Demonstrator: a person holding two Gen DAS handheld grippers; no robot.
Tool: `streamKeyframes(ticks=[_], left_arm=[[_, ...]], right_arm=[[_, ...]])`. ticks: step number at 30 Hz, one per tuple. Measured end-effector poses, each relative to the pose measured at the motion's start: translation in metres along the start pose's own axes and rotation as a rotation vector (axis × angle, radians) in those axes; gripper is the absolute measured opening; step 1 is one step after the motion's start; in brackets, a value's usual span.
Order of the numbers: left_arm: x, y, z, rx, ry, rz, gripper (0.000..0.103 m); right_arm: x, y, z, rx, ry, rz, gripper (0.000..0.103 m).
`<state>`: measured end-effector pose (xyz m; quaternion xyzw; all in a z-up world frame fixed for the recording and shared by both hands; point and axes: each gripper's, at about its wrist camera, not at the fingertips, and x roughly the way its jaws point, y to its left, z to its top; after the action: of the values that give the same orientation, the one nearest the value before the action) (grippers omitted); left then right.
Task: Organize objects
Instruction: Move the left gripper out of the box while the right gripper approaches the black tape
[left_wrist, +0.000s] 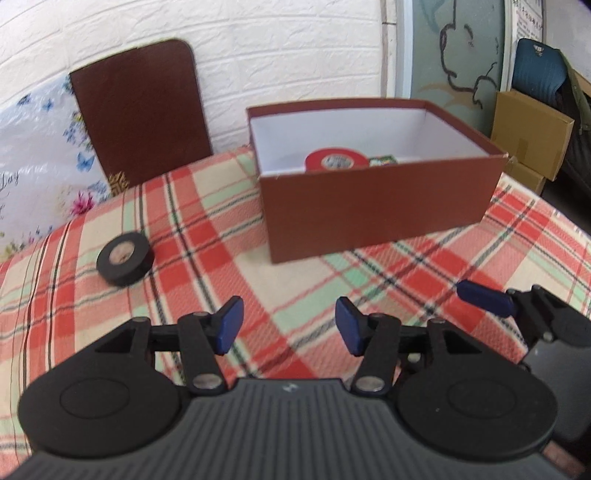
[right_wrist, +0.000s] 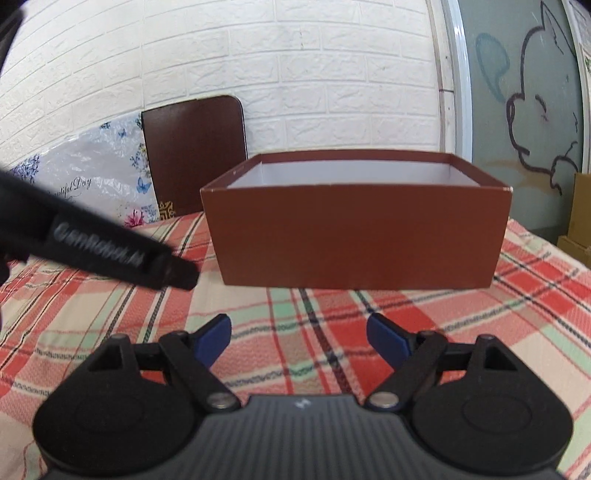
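Observation:
A brown open box (left_wrist: 369, 214) with a white inside stands on the plaid cloth. A red tape roll (left_wrist: 334, 160) and a green-edged item (left_wrist: 384, 160) lie in it. A black tape roll (left_wrist: 125, 259) lies on the cloth to the left of the box. My left gripper (left_wrist: 290, 326) is open and empty, above the cloth in front of the box, right of the black roll. My right gripper (right_wrist: 299, 339) is open and empty, facing the box's front wall (right_wrist: 358, 236). One of its blue pads shows in the left wrist view (left_wrist: 485, 297). The left gripper's body crosses the right wrist view (right_wrist: 110, 251).
The brown box lid (left_wrist: 140, 110) leans on the white brick wall behind the cloth. A floral plastic bag (left_wrist: 33, 147) lies at the back left. Cardboard boxes (left_wrist: 532, 136) and a blue chair stand off to the right. The plaid cloth (left_wrist: 295, 266) covers the surface.

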<state>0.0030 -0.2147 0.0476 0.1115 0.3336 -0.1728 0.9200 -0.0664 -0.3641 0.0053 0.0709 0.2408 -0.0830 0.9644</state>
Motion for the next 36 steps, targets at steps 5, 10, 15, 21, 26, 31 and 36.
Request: streamKeyframes(ticks=[5, 10, 15, 21, 26, 31, 36], left_arm=[[0.002, 0.015, -0.019, -0.019, 0.041, 0.026, 0.063], [0.005, 0.025, -0.037, -0.024, 0.066, 0.060, 0.072], [0.010, 0.036, -0.048, -0.035, 0.086, 0.081, 0.072], [0.013, 0.052, -0.059, -0.055, 0.102, 0.106, 0.073], [0.013, 0.067, -0.066, -0.074, 0.102, 0.123, 0.076], [0.011, 0.081, -0.071, -0.098, 0.099, 0.133, 0.078], [0.010, 0.096, -0.078, -0.125, 0.092, 0.142, 0.081]], right_arm=[[0.015, -0.010, -0.002, 0.068, 0.080, -0.002, 0.084], [0.018, -0.011, -0.006, 0.064, 0.095, -0.013, 0.086], [0.019, -0.004, -0.007, 0.020, 0.110, -0.046, 0.086], [0.022, 0.007, -0.007, -0.045, 0.133, -0.075, 0.088], [0.024, 0.016, -0.007, -0.066, 0.143, -0.065, 0.088], [0.026, 0.033, -0.007, -0.102, 0.153, -0.044, 0.088], [0.027, 0.055, -0.009, -0.150, 0.165, -0.009, 0.088]])
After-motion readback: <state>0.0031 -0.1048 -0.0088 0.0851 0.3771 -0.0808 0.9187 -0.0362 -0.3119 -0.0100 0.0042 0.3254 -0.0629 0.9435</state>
